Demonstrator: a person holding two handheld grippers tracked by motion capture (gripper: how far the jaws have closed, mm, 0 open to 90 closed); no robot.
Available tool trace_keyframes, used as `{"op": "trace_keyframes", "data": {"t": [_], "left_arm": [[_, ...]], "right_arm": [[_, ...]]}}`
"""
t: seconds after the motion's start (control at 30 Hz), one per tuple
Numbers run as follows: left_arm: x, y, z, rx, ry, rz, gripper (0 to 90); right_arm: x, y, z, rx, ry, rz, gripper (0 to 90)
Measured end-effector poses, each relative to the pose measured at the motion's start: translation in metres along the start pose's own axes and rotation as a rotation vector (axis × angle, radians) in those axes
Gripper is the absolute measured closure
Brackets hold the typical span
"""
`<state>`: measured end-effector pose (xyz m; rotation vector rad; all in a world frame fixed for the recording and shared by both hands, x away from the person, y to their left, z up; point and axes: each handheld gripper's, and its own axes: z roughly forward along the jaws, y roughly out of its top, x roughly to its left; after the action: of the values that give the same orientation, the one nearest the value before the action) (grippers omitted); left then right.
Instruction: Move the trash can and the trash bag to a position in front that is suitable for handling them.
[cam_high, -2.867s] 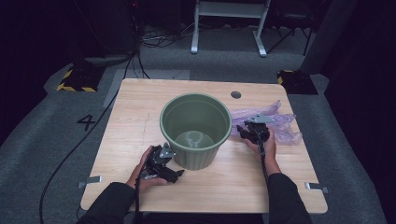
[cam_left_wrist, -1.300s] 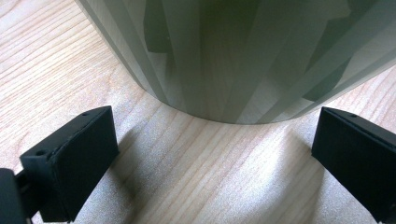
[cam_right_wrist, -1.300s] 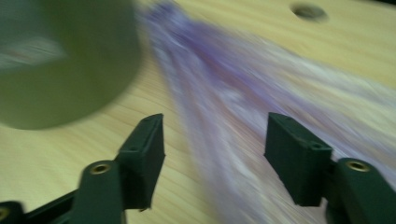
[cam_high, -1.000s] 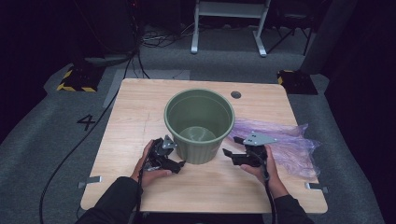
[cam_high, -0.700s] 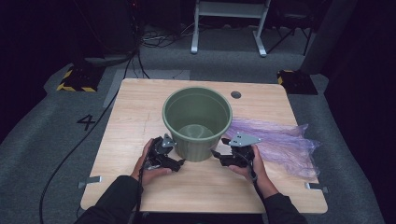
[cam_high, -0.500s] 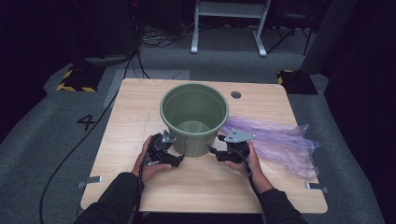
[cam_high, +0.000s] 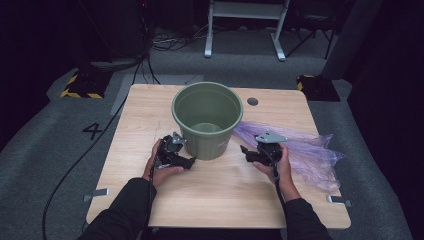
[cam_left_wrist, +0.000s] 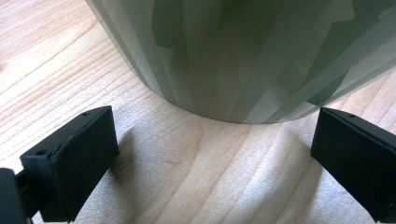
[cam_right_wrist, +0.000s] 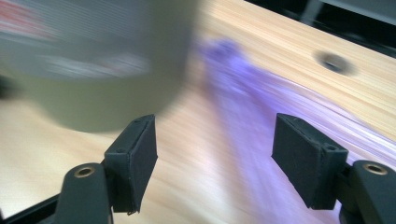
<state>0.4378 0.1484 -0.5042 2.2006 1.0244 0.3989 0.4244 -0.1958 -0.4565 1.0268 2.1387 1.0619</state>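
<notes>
Both forearms reach in from the near edge, in dark sleeves, each hand wrapped around a gripper held low over the table. The left gripper (cam_high: 190, 161) points right with its jaws spread wide and nothing between them. The right gripper (cam_high: 245, 150) points left; its jaws have just been opening, empty.

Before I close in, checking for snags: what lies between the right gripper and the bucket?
Bare tabletop and an end of the purple plastic bag, per the high view.
</notes>
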Motion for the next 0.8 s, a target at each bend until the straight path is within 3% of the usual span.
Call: {"op": "trace_keyframes", "data": {"t": [0.03,0.1,0.17,0.2,0.3,0.33,0.4,0.53,0.67,0.8], "left_arm": [[0.001,-0.001,-0.001,0.002,0.004,0.005,0.7],[0.002,-0.004,-0.003,0.000,0.000,0.000,0.7],[0.003,-0.006,-0.006,-0.003,0.011,0.003,0.7],[0.003,-0.009,-0.008,-0.004,-0.003,-0.012,0.7],[0.005,-0.015,-0.014,-0.002,-0.008,-0.003,0.7],[0.005,-0.015,-0.014,-0.002,-0.008,-0.003,0.7],[0.006,-0.020,-0.018,-0.004,-0.010,-0.002,0.7],[0.006,-0.025,-0.023,-0.003,-0.012,0.007,0.7],[0.006,-0.031,-0.028,-0.005,-0.021,0.017,0.7],[0.007,-0.035,-0.032,-0.003,-0.024,0.020,0.7]], "right_arm": [[-0.007,-0.004,0.002,0.020,-0.031,0.027,31.0],[-0.017,-0.011,0.006,0.060,-0.016,0.069,31.9],[-0.023,-0.018,0.013,0.115,-0.058,0.058,38.7],[-0.026,-0.022,0.015,0.130,-0.045,0.060,47.1],[-0.032,-0.030,0.018,0.157,-0.036,0.068,63.1],[-0.032,-0.030,0.018,0.157,-0.036,0.068,63.1],[-0.039,-0.037,0.018,0.172,0.005,0.090,76.6],[-0.044,-0.045,0.012,0.176,0.044,0.097,86.2],[-0.046,-0.053,0.000,0.179,0.077,0.063,87.0],[-0.046,-0.057,-0.011,0.204,0.079,0.050,84.2]]}}
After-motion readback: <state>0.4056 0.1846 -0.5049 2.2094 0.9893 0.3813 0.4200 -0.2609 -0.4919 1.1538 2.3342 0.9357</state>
